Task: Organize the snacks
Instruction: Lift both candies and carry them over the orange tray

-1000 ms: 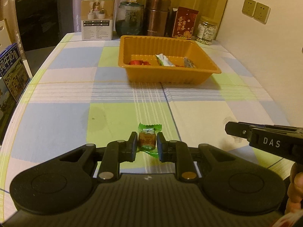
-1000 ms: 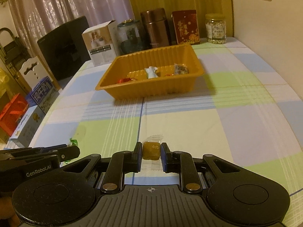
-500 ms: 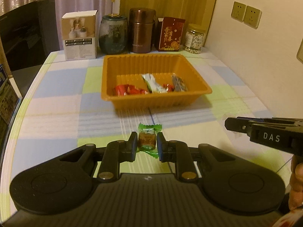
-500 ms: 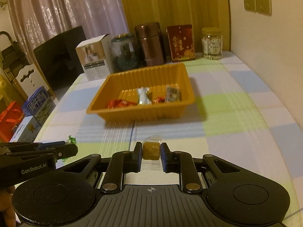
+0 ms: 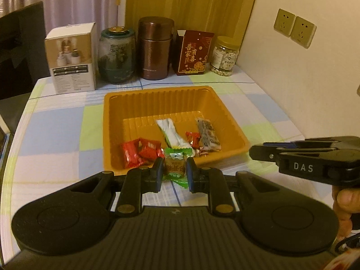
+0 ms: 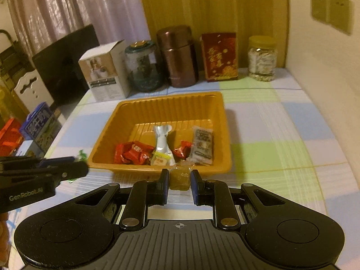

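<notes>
My left gripper (image 5: 174, 168) is shut on a green-wrapped candy (image 5: 175, 166), held in the air just short of the near rim of the orange tray (image 5: 157, 94). My right gripper (image 6: 179, 177) is shut on a brown candy in clear wrap (image 6: 180, 176), also at the tray's (image 6: 171, 99) near rim. Red packets (image 5: 139, 151), a white packet (image 5: 172, 132) and a dark packet (image 5: 208, 133) lie in the tray. Each gripper shows at the edge of the other's view: the right gripper (image 5: 258, 151), the left gripper (image 6: 78, 168).
Along the back of the checked tablecloth stand a white box (image 5: 72, 58), a glass jar (image 5: 117, 56), a brown canister (image 5: 155, 47), a red box (image 5: 193, 54) and a jar of nuts (image 5: 225, 56). A wall with sockets (image 5: 294, 27) bounds the right side. A dark chair (image 6: 65, 60) stands at the left.
Both grippers have risen and moved forward over the table toward the tray, each still carrying its candy; the tray now sits just beyond the fingertips.
</notes>
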### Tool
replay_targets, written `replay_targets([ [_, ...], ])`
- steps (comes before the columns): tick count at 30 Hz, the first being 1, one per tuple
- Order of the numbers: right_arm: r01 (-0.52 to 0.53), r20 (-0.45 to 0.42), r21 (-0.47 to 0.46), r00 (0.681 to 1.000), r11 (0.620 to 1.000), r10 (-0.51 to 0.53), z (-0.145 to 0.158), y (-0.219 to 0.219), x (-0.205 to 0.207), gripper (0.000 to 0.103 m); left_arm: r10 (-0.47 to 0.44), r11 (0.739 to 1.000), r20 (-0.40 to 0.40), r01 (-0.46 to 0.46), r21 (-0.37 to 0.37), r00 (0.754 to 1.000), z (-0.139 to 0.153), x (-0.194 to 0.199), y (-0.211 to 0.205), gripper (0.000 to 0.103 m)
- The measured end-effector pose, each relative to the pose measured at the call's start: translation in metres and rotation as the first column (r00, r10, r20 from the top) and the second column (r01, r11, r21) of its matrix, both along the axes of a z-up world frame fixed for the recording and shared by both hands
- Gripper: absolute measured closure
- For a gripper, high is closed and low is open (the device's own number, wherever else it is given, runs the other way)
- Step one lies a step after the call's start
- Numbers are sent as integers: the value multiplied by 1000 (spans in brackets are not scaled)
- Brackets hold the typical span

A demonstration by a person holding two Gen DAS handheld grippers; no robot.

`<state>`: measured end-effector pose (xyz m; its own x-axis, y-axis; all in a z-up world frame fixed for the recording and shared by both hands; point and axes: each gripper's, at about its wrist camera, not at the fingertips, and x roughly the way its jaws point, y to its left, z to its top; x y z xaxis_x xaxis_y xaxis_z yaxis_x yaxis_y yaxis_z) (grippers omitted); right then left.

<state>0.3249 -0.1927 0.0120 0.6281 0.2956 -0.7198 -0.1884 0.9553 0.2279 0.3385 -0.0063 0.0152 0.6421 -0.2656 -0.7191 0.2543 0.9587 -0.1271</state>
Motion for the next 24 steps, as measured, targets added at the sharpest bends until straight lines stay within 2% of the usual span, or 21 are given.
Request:
replay_targets([
  [4,-30,15,18,999,999,30,8,2,26,82,-10,1000,-3,10,14,1000,7,26,-2,84],
  [11,-61,19,-3,998,998,61,13,7,66,82,-12,1000,-27,12,22,1000,6,68,0,84],
  [24,-49,-106,10,993,999,50,-15,9,127,82,51,999,-102,-52,-1,993,-19,125,17,84],
])
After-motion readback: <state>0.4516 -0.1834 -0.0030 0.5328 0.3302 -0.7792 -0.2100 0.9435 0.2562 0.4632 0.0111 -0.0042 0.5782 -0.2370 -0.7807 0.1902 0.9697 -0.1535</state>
